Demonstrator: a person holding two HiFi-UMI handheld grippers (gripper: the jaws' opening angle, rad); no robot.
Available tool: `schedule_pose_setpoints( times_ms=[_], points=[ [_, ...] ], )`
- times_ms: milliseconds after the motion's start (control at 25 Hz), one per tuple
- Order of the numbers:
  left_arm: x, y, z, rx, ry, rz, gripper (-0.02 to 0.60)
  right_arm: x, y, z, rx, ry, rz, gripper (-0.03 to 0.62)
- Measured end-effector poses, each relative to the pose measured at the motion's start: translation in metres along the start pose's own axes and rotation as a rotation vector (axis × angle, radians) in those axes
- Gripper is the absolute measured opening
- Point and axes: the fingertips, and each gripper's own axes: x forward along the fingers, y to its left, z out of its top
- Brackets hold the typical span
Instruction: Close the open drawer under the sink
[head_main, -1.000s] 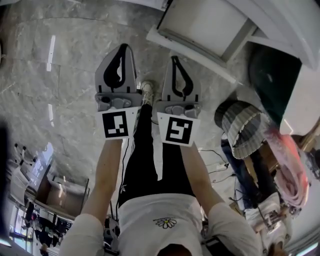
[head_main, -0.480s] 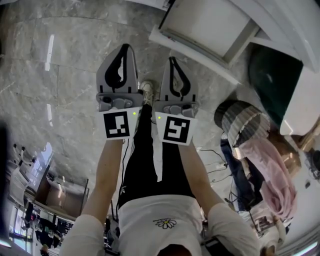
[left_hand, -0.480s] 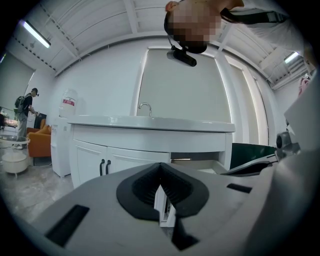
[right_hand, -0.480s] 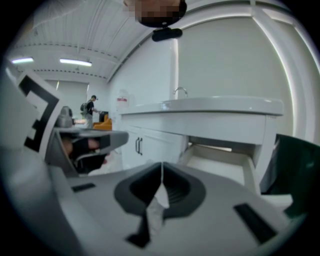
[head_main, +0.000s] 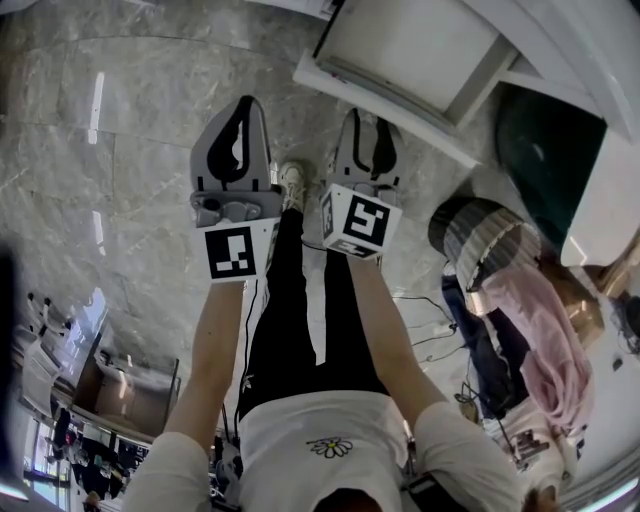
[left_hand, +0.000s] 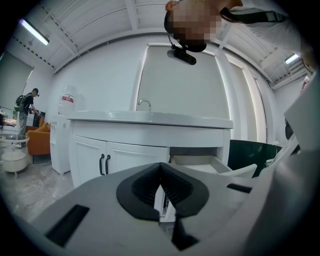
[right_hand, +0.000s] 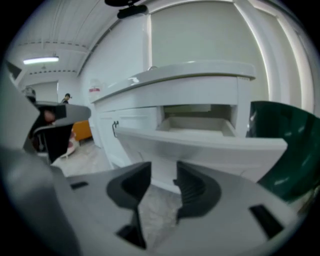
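We log the drawer (right_hand: 200, 142) under the sink (left_hand: 150, 119) still pulled out at cabinet's right, closing not begun: right gripper (right_hand: 162, 172) near its front, jaws just opened and empty, seemingly no contact; left gripper (left_hand: 160, 167) clenched on nothing.

Your left gripper (head_main: 247, 105) sits left of centre in the frame, jaws together, over the grey marble floor (head_main: 130, 120). Your right gripper (head_main: 371, 125), just beside it, has just been opening its jaws, and only floor shows between them. Its tips lie close below the white front of the open drawer (head_main: 410, 40) at the upper right. Your shoe (head_main: 292, 184) shows between the two grippers.
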Motion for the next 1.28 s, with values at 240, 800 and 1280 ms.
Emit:
schedule_pose_setpoints(
  times_ms=[240, 800, 1280],
  points=[
    [-0.001, -0.003, -0.008, -0.005, 0.021, -0.013, 0.020, 0.007, -0.017, -0.027, 0.100, 0.067, -0.097, 0.173],
    [0.006, -0.002, -0.015, 0.001, 0.034, -0.014, 0.020, 0.034, -0.031, -0.034, 0.118, 0.100, -0.147, 0.178],
    [0.007, 0.000, -0.018, 0.003, 0.042, -0.007, 0.020, 0.035, -0.037, -0.034, 0.070, 0.113, -0.197, 0.144]
  ],
)
